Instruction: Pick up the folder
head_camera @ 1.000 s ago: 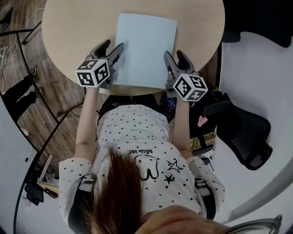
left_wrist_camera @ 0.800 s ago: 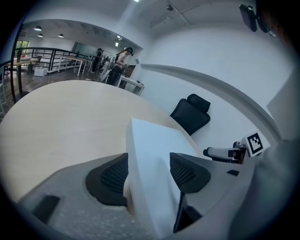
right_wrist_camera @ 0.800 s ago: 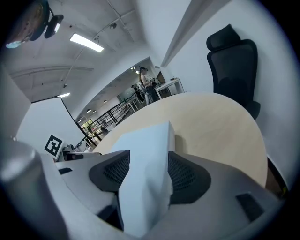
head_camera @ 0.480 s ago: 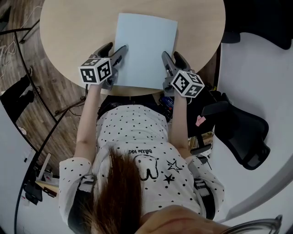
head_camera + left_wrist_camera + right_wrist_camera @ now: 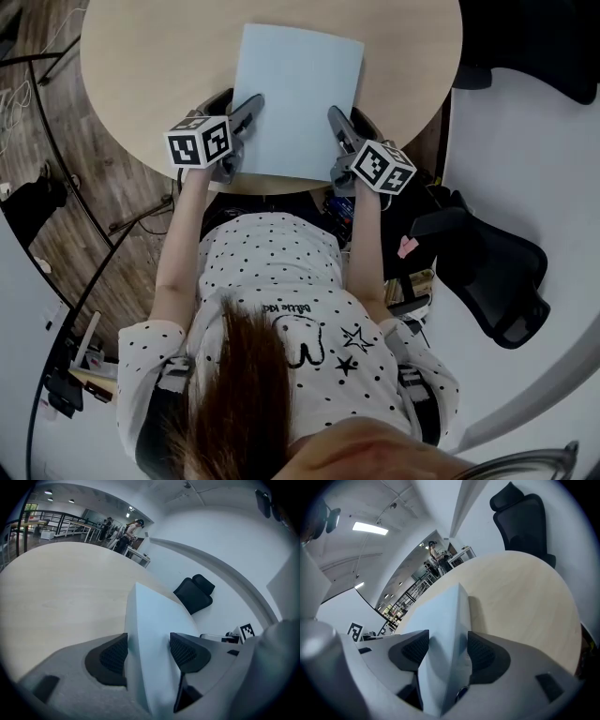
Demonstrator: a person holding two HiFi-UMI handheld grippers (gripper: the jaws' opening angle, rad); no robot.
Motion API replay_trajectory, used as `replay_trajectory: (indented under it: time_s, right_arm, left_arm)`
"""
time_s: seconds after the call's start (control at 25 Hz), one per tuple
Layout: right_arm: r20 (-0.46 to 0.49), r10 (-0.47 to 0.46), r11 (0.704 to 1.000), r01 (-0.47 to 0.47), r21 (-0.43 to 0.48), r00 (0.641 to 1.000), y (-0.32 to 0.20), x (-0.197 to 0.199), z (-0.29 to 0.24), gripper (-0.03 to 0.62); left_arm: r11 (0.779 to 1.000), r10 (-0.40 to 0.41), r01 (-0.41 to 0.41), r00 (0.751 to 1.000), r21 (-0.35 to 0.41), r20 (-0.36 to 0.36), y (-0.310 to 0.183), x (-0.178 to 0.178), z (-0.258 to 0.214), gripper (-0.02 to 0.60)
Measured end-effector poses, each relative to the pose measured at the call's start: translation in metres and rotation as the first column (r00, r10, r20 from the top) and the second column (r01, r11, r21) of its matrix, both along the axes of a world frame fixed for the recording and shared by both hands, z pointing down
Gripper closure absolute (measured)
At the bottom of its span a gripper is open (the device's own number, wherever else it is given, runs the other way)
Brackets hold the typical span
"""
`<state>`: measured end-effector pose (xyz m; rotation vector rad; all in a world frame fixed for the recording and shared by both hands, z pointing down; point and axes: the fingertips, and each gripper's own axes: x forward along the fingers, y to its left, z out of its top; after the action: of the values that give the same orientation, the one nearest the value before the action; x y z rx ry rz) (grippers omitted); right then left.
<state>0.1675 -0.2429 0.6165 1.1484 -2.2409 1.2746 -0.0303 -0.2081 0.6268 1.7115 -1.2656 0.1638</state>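
step in hand, as judged: setting both grippers on the pale blue folder (image 5: 298, 94) ahead of the lift. the folder lies flat on the round wooden table (image 5: 141, 56), its near end close to the table edge by the person. to do this well, each gripper should go in far enough that the pads bear on the cover and not on the bare rim. both should close together and evenly, and both sides should rise level so the thin folder neither sags nor slips out. left gripper (image 5: 239, 101): jaws wide apart, having just been opening. the folder's left edge stands between the pads, one jaw over the cover and the other out over the table, with a clear gap on the cover side. right gripper (image 5: 349, 120): jaws likewise wide, just opened further, with the folder's right edge running between the pads. whether a pad there brushes the cover cannot be settled from the close view, but neither gripper clamps it. nothing is held yet.
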Motion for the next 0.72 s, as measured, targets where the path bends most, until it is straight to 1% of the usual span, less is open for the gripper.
replay_trajectory:
  time_s: [0.2,0.36,0.72]
  right_arm:
    - [0.035,0.017,1.0,-0.017,0.012,0.999,0.0,0.001,0.006,0.33]
    - [0.03,0.03,1.0,-0.03,0.006,0.999,-0.002,0.003,0.01,0.33]
    - [0.047,0.023,1.0,-0.023,0.003,0.999,-0.003,0.004,0.011,0.329]
  left_arm:
    - [1.0,-0.017,0.017,1.0,-0.005,0.015,0.0,0.0,0.003,0.304]
    - [1.0,-0.017,0.017,1.0,-0.014,0.011,-0.002,0.001,0.006,0.304]
    - [0.999,-0.026,0.026,1.0,-0.022,0.003,-0.004,0.002,0.008,0.304]
